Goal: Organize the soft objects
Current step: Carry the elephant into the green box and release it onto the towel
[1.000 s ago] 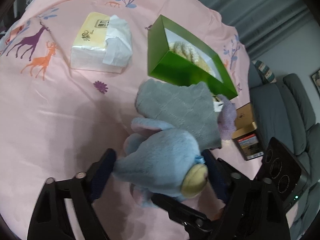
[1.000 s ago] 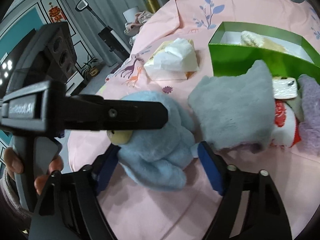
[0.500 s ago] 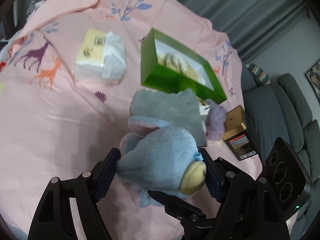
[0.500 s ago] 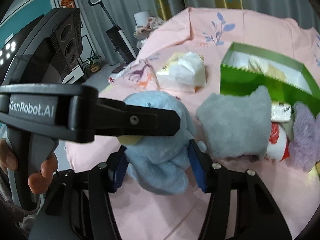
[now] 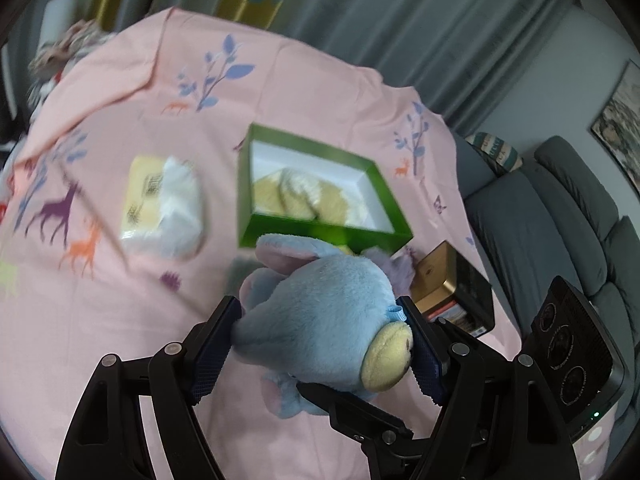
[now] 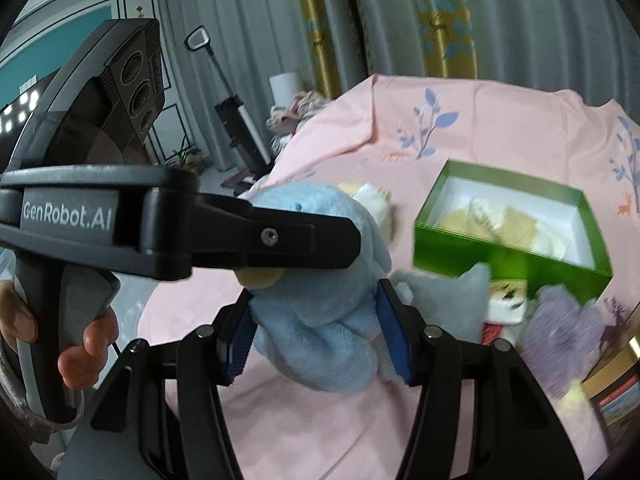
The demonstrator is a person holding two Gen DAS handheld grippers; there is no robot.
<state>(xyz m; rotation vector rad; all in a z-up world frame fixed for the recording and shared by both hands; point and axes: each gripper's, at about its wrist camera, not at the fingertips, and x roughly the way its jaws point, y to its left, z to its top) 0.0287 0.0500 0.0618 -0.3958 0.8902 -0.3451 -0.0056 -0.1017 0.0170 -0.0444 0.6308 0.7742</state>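
Blue plush elephant (image 5: 320, 320) hangs above the pink bedspread (image 5: 100, 320), squeezed by both the left claw (image 5: 320, 344) and right claw (image 6: 316, 332); carry it level toward the green box (image 5: 320, 236), probably its destination.

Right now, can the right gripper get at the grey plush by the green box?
Probably not yet. The right gripper is shut on the blue plush, which the left gripper clamps too. The grey plush lies uncovered just beyond, by the green box.
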